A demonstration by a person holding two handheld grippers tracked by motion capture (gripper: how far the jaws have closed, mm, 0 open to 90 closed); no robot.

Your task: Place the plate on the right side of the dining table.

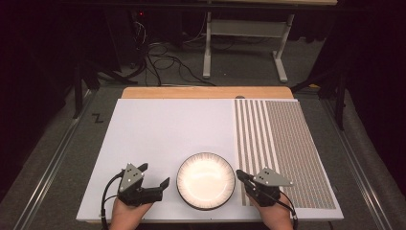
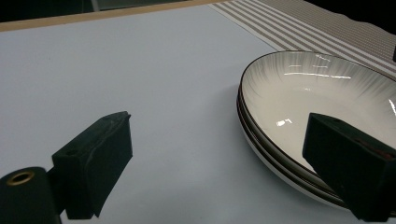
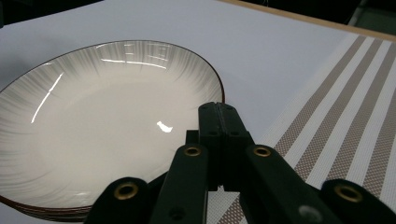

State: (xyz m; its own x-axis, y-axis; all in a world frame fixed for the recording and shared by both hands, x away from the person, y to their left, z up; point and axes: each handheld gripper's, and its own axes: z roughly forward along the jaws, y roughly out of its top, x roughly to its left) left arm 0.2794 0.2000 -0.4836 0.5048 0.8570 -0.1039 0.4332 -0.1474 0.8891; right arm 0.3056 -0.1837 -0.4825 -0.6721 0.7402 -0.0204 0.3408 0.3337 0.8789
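Two stacked plates [image 1: 206,181], nothing inside

Our left gripper [image 1: 154,176] sits low at the near left, held in our left hand [image 1: 127,213] that comes in from the bottom edge, and it points forward and to the right. Its jaws stand wide apart with nothing between them. Our right gripper [image 1: 239,174] sits at the near right in our right hand [image 1: 275,214] and points forward and to the left. Its jaws are pressed flat together, empty. A cable trails back from each gripper along the wrist.
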